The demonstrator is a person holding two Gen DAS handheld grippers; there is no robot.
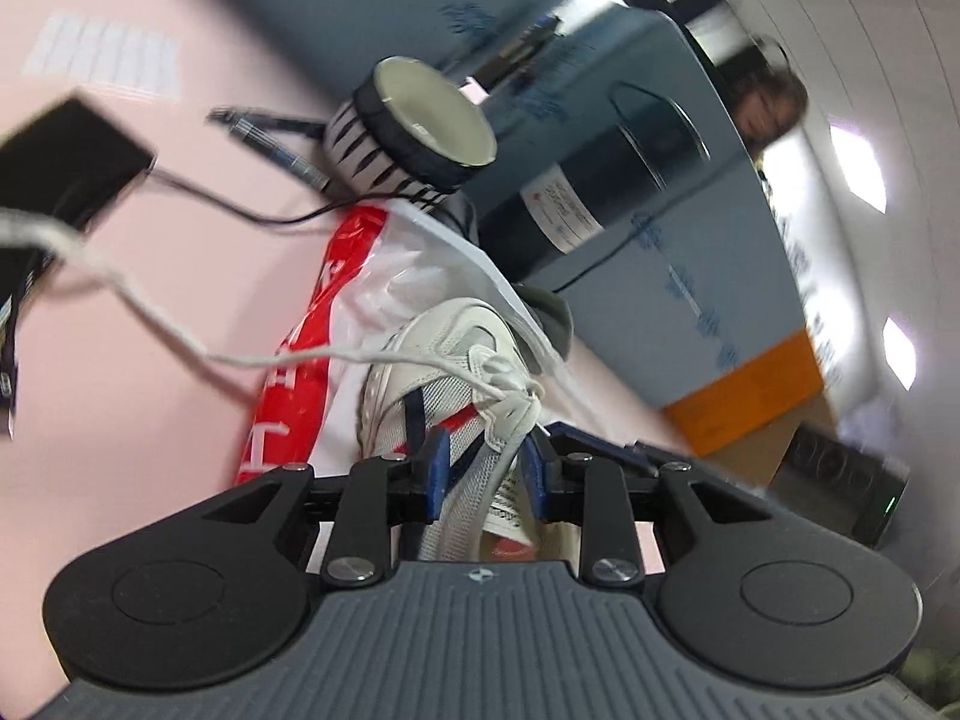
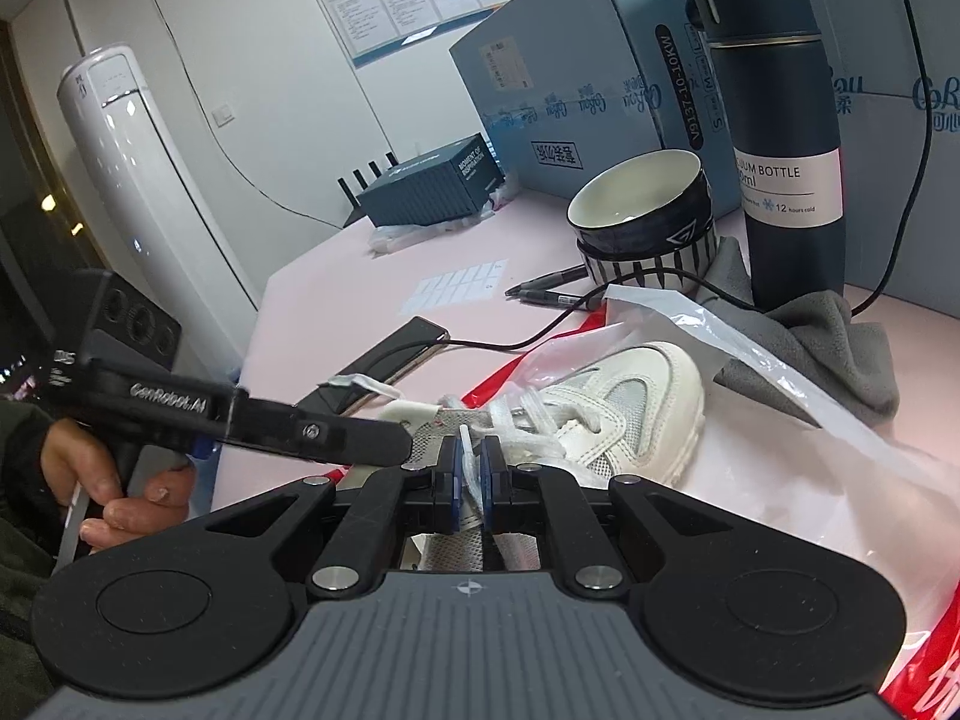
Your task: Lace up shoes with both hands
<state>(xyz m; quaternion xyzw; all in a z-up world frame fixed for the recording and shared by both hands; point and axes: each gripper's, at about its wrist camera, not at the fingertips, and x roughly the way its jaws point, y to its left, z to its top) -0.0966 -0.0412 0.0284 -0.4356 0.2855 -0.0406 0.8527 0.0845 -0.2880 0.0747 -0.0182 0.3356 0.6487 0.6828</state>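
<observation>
Pink tabletop (image 2: 336,294) w/ shoe (image 2: 606,414), boxes (image 2: 570,78); white office wall (image 2: 240,30).

Both grippers down low, one pinched tight and one with a gap

Our right gripper (image 2: 472,468) has its blue pads (image 2: 457,468) squeezed nearly together, clamped on the white lace (image 2: 474,480) running up between them. Our left gripper (image 1: 487,461) sits rolled over at a tilt, fingers a little apart with a strand passing through the gap, and we can't tell if the pads actually press it. Our left hand (image 2: 114,486) wraps the handle, fingers curled round it.
</observation>
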